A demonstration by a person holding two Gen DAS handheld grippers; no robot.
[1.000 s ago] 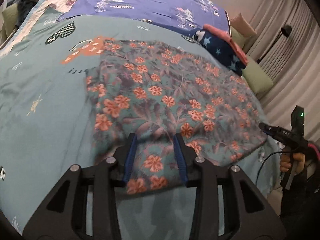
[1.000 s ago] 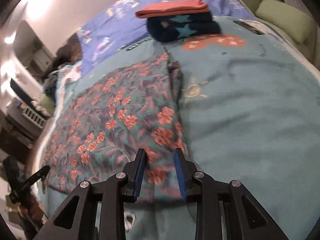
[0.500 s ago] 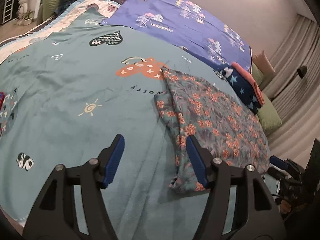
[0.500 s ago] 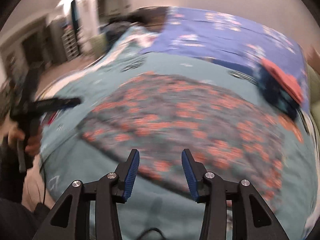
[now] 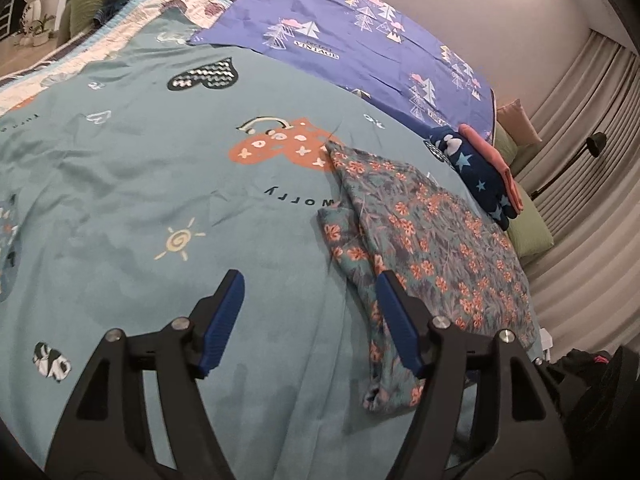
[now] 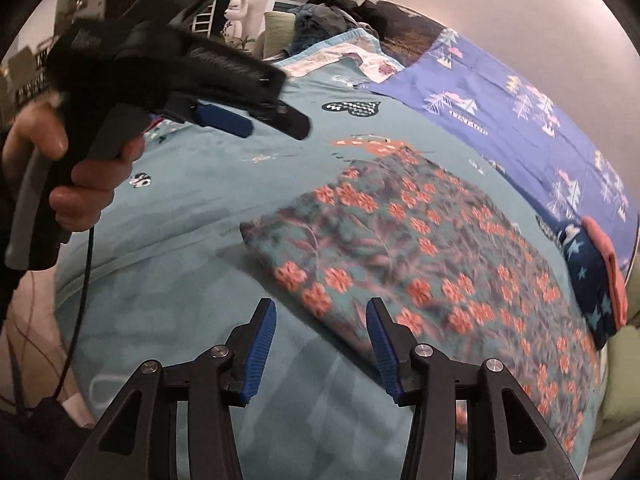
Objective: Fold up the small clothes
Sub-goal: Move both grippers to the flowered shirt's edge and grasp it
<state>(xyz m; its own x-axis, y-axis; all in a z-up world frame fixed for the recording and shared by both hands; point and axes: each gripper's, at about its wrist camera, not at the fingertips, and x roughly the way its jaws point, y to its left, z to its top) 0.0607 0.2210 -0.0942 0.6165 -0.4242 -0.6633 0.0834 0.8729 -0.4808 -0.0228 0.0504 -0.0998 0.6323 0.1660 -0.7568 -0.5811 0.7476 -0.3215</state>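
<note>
The folded floral garment (image 5: 432, 240) lies flat on the teal bedspread (image 5: 140, 184) near a navy star-print bundle (image 5: 476, 168), while the left tongs (image 5: 308, 312) and right tongs (image 6: 320, 344), jaws just opening, stand apart over it, holding nothing.

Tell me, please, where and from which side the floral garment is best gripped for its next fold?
Probably the near corner of the floral garment, approached from the near bed edge: it lies flat, its folded edge exposed beside the open right gripper.
</note>
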